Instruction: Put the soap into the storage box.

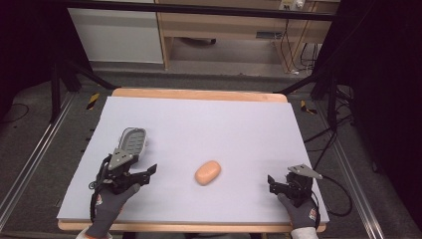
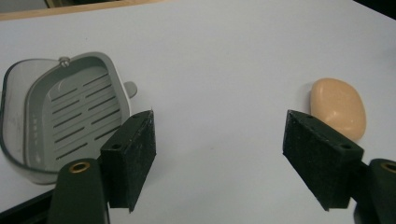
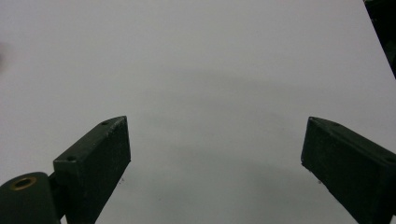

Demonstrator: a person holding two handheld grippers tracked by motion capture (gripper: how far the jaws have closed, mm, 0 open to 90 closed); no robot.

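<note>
From the high view I see the bench (image 1: pixel 199 119) covered in a white sheet, with the soap (image 1: pixel 208 172) lying near its middle toward my side and the grey soap dish (image 1: pixel 132 140) off to the left. My left tool (image 1: pixel 144 174) sits just near of the dish, its jaws spread and holding nothing; a gloved hand (image 1: pixel 110 204) grips it. My right tool (image 1: pixel 272 183) rests near the bench's right front corner, well apart from the soap, jaws also apart and empty. In the left gripper view the left tool (image 2: pixel 219 158) gapes wide over bare sheet, the slotted dish (image 2: pixel 65 116) beyond its left jaw and the soap (image 2: pixel 338 107) just past its right jaw. In the right gripper view the right tool (image 3: pixel 215 163) stands wide open over plain white bench (image 3: pixel 210 70), gripping nothing.
</note>
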